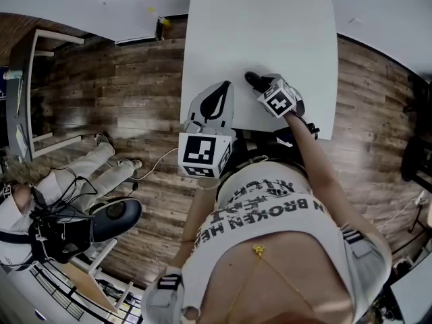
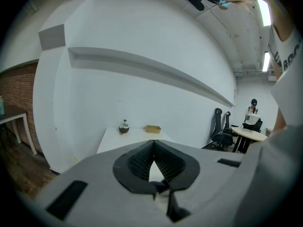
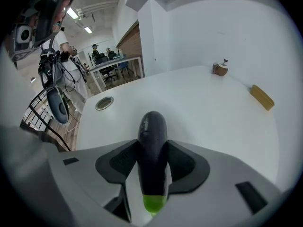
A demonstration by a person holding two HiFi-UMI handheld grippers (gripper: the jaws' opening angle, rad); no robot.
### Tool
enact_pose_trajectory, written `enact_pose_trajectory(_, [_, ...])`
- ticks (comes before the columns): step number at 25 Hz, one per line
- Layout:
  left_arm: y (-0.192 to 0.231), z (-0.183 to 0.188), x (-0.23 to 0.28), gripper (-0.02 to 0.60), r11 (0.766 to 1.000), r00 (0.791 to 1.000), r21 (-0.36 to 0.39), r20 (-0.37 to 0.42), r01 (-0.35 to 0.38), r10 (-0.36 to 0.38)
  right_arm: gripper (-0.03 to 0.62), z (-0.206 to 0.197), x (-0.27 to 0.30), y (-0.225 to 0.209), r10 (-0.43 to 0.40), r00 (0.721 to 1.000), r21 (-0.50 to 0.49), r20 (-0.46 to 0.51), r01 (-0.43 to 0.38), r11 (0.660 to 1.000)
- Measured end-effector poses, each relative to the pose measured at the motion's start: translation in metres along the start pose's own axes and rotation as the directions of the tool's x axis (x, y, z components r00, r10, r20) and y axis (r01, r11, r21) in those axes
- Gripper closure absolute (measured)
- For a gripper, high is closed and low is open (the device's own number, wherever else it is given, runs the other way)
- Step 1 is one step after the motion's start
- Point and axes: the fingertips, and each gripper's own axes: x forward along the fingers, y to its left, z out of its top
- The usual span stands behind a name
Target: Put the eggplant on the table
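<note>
The right claw is gripping the eggplant. Its pads are pressing on both flanks of the dark body, with the green stem end sitting back toward the claw's base and the rounded purple end sticking out past the tips. Gripping along the length is probably steadying the eggplant and leaving the free end clear to meet the surface first.

The white desk is lying directly under and ahead of this claw, which is tilting steeply down at it. In the head view the eggplant is hanging over the near part of the desk. I cannot tell whether it is touching yet.

Ahead of the claw the surface is bare. A round cable port is sitting off to its left, and a small brown object and a flat tan tray are resting well beyond it. The spot therefore seems to be offering room for a flat release.

The left claw is waiting with its jaws closed together on nothing. It is hanging beside the right one at the desk's near edge, apparently just staying out of the way.
</note>
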Motion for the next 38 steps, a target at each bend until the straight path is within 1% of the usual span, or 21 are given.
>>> enact_pose_trajectory(14, [0.000, -0.003, -0.002, 0.577, 1.000, 1.000, -0.001, -0.003, -0.001, 0.001, 0.396, -0.005, 0.001, -0.001, -0.003, 1.000, 0.007, 0.013, 0.003, 1.000])
enact_pose_trajectory(22, [0.005, -0.001, -0.003, 0.577, 1.000, 1.000, -0.006, -0.002, -0.007, 0.007, 0.396, -0.001, 0.001, -0.002, 0.001, 1.000, 0.007, 0.015, -0.001, 1.000])
enact_pose_trajectory(31, [0.001, -0.004, -0.004, 0.577, 1.000, 1.000, -0.004, -0.005, -0.006, 0.006, 0.396, -0.006, 0.002, 0.000, 0.011, 1.000, -0.002, 0.025, -0.011, 1.000])
enact_pose_trajectory(35, [-0.008, -0.005, -0.005, 0.577, 1.000, 1.000, 0.003, 0.000, -0.004, 0.004, 0.396, -0.012, -0.003, 0.002, 0.012, 0.999, -0.004, 0.031, -0.012, 1.000])
enact_pose_trajectory(38, [0.000, -0.004, -0.002, 0.577, 1.000, 1.000, 0.001, -0.002, -0.003, 0.003, 0.396, -0.008, 0.002, 0.001, 0.015, 1.000, -0.004, 0.023, -0.014, 1.000])
